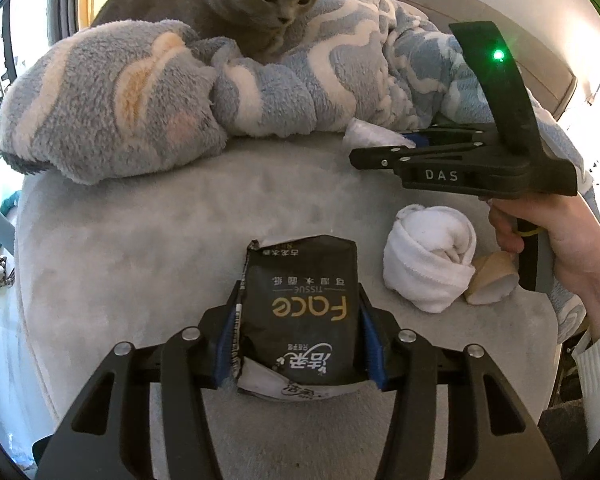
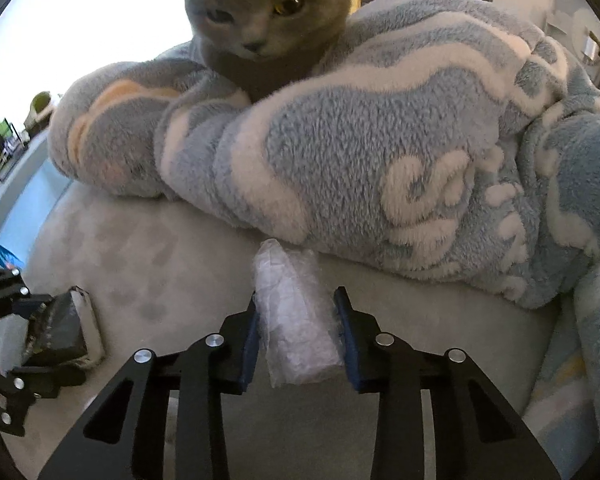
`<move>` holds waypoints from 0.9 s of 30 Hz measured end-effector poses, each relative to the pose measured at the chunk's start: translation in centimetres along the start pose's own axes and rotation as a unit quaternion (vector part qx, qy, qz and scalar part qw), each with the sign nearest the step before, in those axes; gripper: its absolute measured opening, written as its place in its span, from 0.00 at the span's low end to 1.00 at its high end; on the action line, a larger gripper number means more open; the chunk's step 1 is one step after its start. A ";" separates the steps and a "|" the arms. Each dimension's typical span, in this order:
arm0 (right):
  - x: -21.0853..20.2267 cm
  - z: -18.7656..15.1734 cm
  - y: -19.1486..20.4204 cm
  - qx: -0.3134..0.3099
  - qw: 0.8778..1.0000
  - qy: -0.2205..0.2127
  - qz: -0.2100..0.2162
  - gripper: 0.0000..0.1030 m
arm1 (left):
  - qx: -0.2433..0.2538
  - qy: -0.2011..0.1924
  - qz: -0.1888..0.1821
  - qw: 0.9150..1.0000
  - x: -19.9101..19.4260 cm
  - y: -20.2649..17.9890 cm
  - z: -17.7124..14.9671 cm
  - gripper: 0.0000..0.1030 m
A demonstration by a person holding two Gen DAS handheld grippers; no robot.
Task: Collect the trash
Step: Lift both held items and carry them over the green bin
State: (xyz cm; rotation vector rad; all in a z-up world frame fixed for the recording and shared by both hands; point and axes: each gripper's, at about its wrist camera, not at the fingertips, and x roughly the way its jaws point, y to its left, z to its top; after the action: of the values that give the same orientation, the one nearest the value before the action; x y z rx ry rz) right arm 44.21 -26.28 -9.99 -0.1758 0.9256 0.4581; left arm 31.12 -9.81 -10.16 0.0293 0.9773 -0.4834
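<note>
A black "Face" tissue pack point(image 1: 300, 304) lies on the grey cushion point(image 1: 140, 232) between the blue pads of my left gripper point(image 1: 298, 332), which is shut on it. The pack also shows in the right wrist view point(image 2: 60, 328), held by the left gripper point(image 2: 32, 320). A crumpled clear plastic wrapper point(image 2: 296, 320) lies on the cushion point(image 2: 160, 264) between the pads of my right gripper point(image 2: 300, 328); the pads touch its sides. In the left wrist view the right gripper point(image 1: 384, 150) reaches toward that wrapper point(image 1: 370, 136).
A grey cat point(image 2: 260, 20) sits on a fluffy blue-white blanket point(image 2: 380, 140) right behind the wrapper. The cat point(image 1: 256, 0) and blanket point(image 1: 140, 96) also show in the left wrist view. A rolled white sock point(image 1: 428, 256) and a cardboard tube point(image 1: 492, 276) lie at the right.
</note>
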 end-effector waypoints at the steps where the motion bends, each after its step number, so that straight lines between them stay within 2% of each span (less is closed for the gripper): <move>1: -0.2 0.0 0.2 0.000 1.000 -0.001 0.001 0.34 | 0.000 -0.002 0.004 1.000 -0.3 0.0 -0.1 0.53; 8: -3.2 -1.1 1.4 0.013 1.000 -0.023 0.000 0.34 | 0.000 -0.016 0.015 1.000 -3.0 -0.4 -1.7 0.53; 15: -7.2 -2.7 4.3 0.017 0.999 -0.048 0.008 0.34 | 0.003 -0.024 0.027 0.999 -5.7 -0.8 -3.4 0.53; 20: -8.6 -3.2 5.8 0.010 0.998 -0.065 -0.002 0.34 | 0.000 -0.036 0.028 0.999 -7.8 -1.4 -4.7 0.53; 23: -9.1 -2.6 6.5 0.008 0.997 -0.074 0.002 0.34 | -0.003 -0.041 0.031 0.999 -8.7 -1.6 -5.4 0.53; 27: -10.5 -3.4 8.2 0.003 0.997 -0.078 0.009 0.34 | -0.014 -0.048 0.029 0.998 -10.1 -1.6 -6.6 0.53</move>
State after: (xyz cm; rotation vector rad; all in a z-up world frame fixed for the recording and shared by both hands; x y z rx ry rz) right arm 32.64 -23.33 -3.17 -0.1252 0.7762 0.4786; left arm 20.55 -5.83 -5.52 0.0102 0.8855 -0.4136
